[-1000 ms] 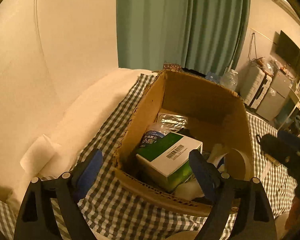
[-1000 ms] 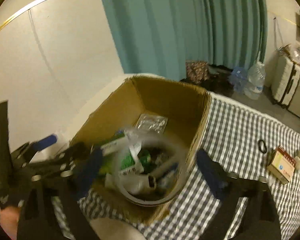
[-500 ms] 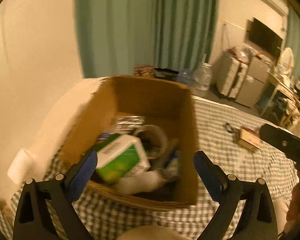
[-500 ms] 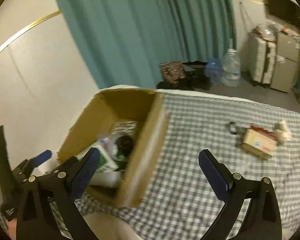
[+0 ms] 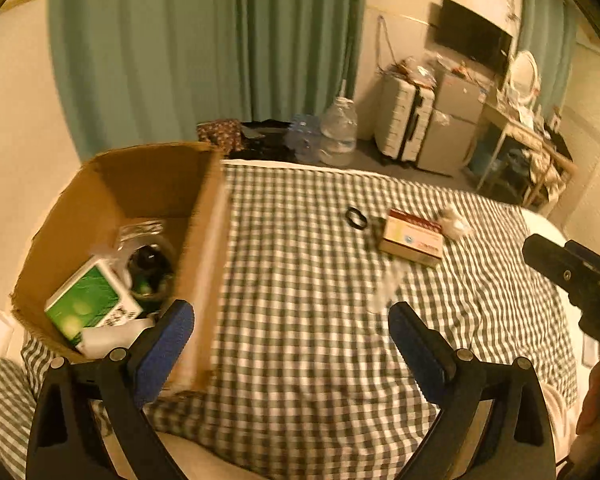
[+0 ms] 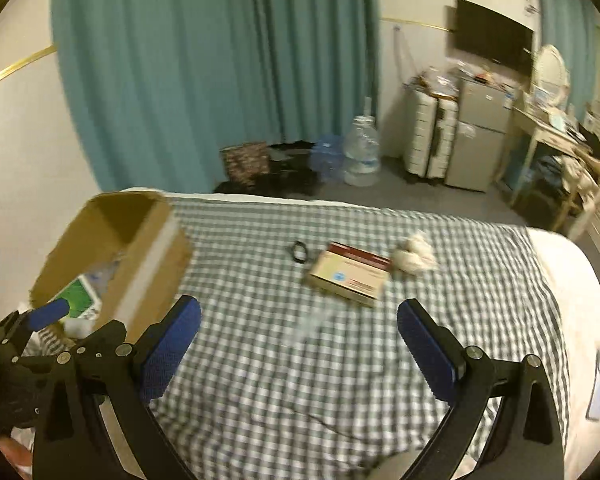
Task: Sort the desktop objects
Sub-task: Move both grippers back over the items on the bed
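Both tongs [image 5: 290, 334] [image 6: 298, 336] gape empty.
Small box [image 6: 348, 274], right of the cardboard box [image 6: 112, 248], probably lies nearer the right tongs, long axis crosswise.

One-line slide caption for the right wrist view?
Open hand-held gripper above checked cloth; small carton, black ring, cardboard box ahead.

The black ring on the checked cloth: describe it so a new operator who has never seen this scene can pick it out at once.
Start at the open cardboard box on the left of the checked cloth, then look right to the flat tan carton with a dark red edge. The black ring lies flat just left of that carton, at its far corner. It is the only small dark loop there; the crumpled white wad sits on the carton's other side.
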A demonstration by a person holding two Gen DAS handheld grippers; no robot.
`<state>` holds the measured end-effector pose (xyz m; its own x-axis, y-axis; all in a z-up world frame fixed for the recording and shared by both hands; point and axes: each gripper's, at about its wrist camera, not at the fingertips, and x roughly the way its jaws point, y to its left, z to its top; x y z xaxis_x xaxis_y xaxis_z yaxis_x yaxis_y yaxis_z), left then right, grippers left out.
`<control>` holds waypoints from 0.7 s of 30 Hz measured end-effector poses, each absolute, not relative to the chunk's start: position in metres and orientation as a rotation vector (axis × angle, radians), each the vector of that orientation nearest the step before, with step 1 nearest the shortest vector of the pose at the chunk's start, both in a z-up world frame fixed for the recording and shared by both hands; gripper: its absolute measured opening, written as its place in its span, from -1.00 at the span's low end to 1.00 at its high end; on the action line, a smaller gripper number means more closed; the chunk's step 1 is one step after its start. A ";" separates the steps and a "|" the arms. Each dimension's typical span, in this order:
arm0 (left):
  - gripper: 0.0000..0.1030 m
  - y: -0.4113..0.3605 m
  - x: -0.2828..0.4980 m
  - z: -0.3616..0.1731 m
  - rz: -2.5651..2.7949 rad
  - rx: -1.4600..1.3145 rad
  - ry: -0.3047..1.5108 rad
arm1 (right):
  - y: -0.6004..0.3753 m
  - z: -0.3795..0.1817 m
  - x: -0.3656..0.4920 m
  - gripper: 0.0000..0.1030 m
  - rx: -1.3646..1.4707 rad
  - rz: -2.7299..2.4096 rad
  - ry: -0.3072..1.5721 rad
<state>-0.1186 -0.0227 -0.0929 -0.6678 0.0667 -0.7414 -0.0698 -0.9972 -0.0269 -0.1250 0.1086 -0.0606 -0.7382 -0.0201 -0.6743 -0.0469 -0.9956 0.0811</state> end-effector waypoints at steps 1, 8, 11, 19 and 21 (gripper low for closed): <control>0.94 -0.015 -0.120 -0.096 2.797 -1.246 0.025 | 0.117 -0.064 -0.124 0.93 -1.131 2.895 0.172; 0.95 0.043 -0.133 -0.131 2.747 -1.255 0.137 | 0.180 -0.092 -0.121 0.93 -1.083 2.808 0.349; 0.95 0.064 -0.142 -0.149 2.694 -1.270 0.170 | 0.199 -0.109 -0.125 0.93 -1.105 2.769 0.412; 0.95 0.114 -0.184 -0.200 2.605 -1.290 0.254 | 0.235 -0.154 -0.150 0.93 -1.162 2.691 0.496; 0.94 0.123 -0.198 -0.214 2.602 -1.306 0.275 | 0.239 -0.161 -0.160 0.93 -1.165 2.690 0.496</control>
